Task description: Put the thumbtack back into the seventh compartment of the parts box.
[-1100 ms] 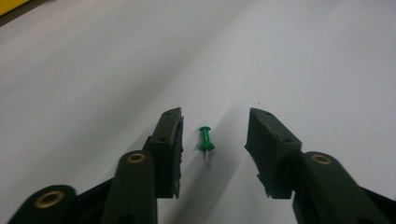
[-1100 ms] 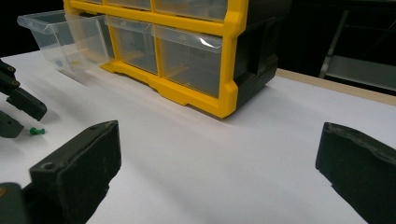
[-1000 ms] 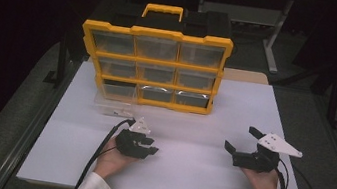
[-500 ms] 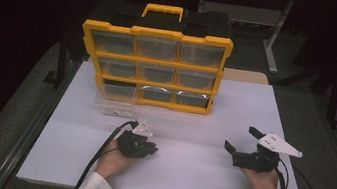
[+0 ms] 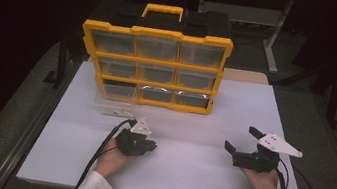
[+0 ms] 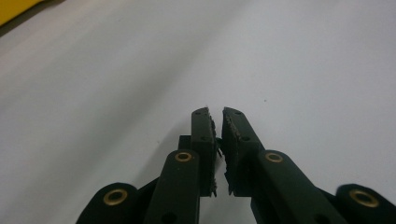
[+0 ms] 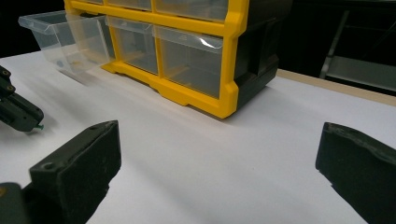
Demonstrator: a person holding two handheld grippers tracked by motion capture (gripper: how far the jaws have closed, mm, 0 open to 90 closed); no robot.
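Observation:
My left gripper (image 5: 150, 146) rests low on the white table sheet (image 5: 194, 179), in front of the organiser. Its jaws stand together (image 6: 218, 113) with a hairline gap. In the right gripper view a tiny green piece (image 7: 40, 126) peeks out at the left gripper's (image 7: 25, 117) tips, so it is pinched there; I cannot tell what it is. My right gripper (image 5: 241, 139) lies on the sheet at the right, open wide, with nothing between its jaws (image 7: 217, 158).
A yellow and black drawer organiser (image 5: 153, 67) (image 7: 224, 56) with clear drawers stands at the back of the sheet. One clear drawer (image 5: 113, 104) (image 7: 60, 37) sits pulled out at its lower left, with a few small bits inside. Dark floor surrounds the table.
The left gripper's jaws, slightly apart a second ago, have come together. Both hands have stayed in place.

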